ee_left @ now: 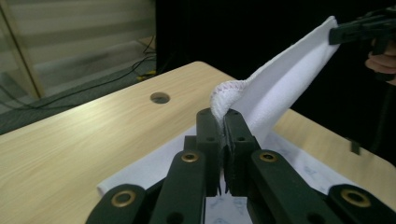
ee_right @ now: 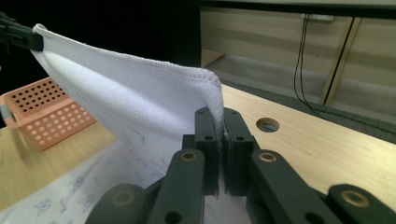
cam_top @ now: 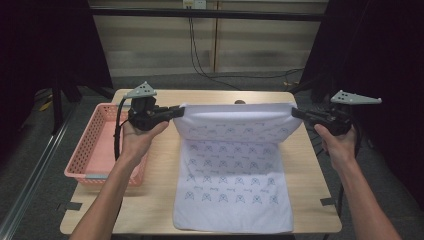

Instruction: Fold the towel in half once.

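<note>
At frame centre, a white patterned towel (cam_top: 232, 175) covers the wooden table (cam_top: 160, 165), its near edge almost at the table's bottom edge. Its far edge is lifted and stretched taut: the left gripper (cam_top: 176, 111) and right gripper (cam_top: 296, 113) each have their jaws clamped on a far corner. A pink perforated basket (cam_top: 90, 145) overhangs the table's left edge. Bare wood flanks the towel.
</note>
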`<state>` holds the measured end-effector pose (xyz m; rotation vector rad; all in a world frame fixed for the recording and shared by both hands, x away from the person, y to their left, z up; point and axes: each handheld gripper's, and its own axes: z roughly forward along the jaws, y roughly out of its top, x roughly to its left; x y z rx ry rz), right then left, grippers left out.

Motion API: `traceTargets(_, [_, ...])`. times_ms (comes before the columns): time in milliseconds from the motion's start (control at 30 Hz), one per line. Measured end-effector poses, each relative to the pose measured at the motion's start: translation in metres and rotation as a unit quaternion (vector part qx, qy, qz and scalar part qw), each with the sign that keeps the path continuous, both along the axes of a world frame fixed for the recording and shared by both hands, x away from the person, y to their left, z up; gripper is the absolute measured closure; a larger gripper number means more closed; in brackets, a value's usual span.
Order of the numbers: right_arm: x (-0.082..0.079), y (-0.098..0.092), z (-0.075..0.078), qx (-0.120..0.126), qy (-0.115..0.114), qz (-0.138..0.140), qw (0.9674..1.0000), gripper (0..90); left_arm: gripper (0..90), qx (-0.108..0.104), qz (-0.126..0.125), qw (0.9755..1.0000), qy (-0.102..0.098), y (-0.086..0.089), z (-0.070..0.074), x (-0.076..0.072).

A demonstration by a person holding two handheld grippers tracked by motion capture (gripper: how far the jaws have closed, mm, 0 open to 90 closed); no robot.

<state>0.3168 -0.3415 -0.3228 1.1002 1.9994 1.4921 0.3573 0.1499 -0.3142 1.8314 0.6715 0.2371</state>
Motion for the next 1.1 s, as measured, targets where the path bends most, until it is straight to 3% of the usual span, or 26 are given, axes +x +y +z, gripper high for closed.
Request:
traceTargets(100, [-0.017,-0.002,-0.007,-0.006,0.0,0.01,0.9999,86.8,87.0,-0.004,-0.009,0.9999,0.007,0.001,-0.015,-0.016])
traceTargets(133, [-0.021,-0.003,-0.012,-0.007,0.004,0.014,0.9999,86.8,87.0,-0.004,-0.017,0.9997,0.014,0.001,-0.027,-0.024])
traceTargets(200, [-0.037,-0.002,-0.03,-0.016,0.018,0.022,0.9995,86.8,87.0,0.007,-0.022,0.9994,0.024,0.002,-0.045,-0.035])
traceTargets(267, [-0.049,-0.003,-0.046,-0.016,0.032,0.03,0.9989,86.8,86.9,0.032,-0.031,0.9983,0.037,0.003,-0.065,-0.046])
traceTargets(367, [-0.066,0.0,-0.073,-0.018,0.055,0.041,0.9975,86.7,86.6,0.035,-0.036,0.9964,0.068,0.008,-0.091,-0.057])
traceTargets(433, [-0.078,0.004,-0.092,-0.023,0.078,0.044,0.9957,86.7,86.5,0.039,-0.043,0.9952,0.079,0.01,-0.104,-0.064])
traceTargets(467, [-0.083,0.005,-0.098,-0.023,0.085,0.044,0.9951,86.7,86.4,0.056,-0.045,0.9943,0.079,0.01,-0.111,-0.07])
traceTargets(533, [-0.096,0.009,-0.117,-0.032,0.107,0.057,0.9921,86.2,85.7,0.045,-0.05,0.9936,0.091,0.013,-0.123,-0.077])
traceTargets(633, [-0.113,0.012,-0.134,-0.052,0.138,0.072,0.9865,84.4,84.2,0.056,-0.064,0.9901,0.112,0.013,-0.139,-0.089])
traceTargets(700, [-0.124,0.011,-0.141,-0.068,0.146,0.076,0.984,82.0,83.1,0.082,-0.072,0.9852,0.132,0.015,-0.152,-0.1])
traceTargets(767, [-0.13,0.012,-0.148,-0.094,0.162,0.08,0.9791,81.8,83.7,0.086,-0.077,0.9815,0.152,0.016,-0.161,-0.108])
traceTargets(800, [-0.132,0.014,-0.152,-0.105,0.173,0.087,0.9753,80.8,83.7,0.099,-0.082,0.9805,0.149,0.015,-0.163,-0.11])
traceTargets(833, [-0.133,0.015,-0.154,-0.106,0.18,0.094,0.9735,80.1,83.5,0.109,-0.087,0.9795,0.145,0.014,-0.165,-0.111])
traceTargets(933, [-0.138,0.019,-0.158,-0.121,0.192,0.109,0.9679,76.5,81.9,0.114,-0.105,0.975,0.159,0.013,-0.167,-0.112])
traceTargets(1033, [-0.144,0.019,-0.157,-0.124,0.193,0.115,0.9665,70.2,77.1,0.127,-0.133,0.9707,0.155,0.01,-0.166,-0.118])
traceTargets(1067, [-0.147,0.018,-0.156,-0.117,0.196,0.121,0.9659,66.0,73.6,0.129,-0.136,0.9707,0.15,0.01,-0.164,-0.12])
traceTargets(1100, [-0.15,0.017,-0.155,-0.112,0.195,0.125,0.9663,64.1,71.2,0.119,-0.148,0.9702,0.151,0.012,-0.161,-0.121])
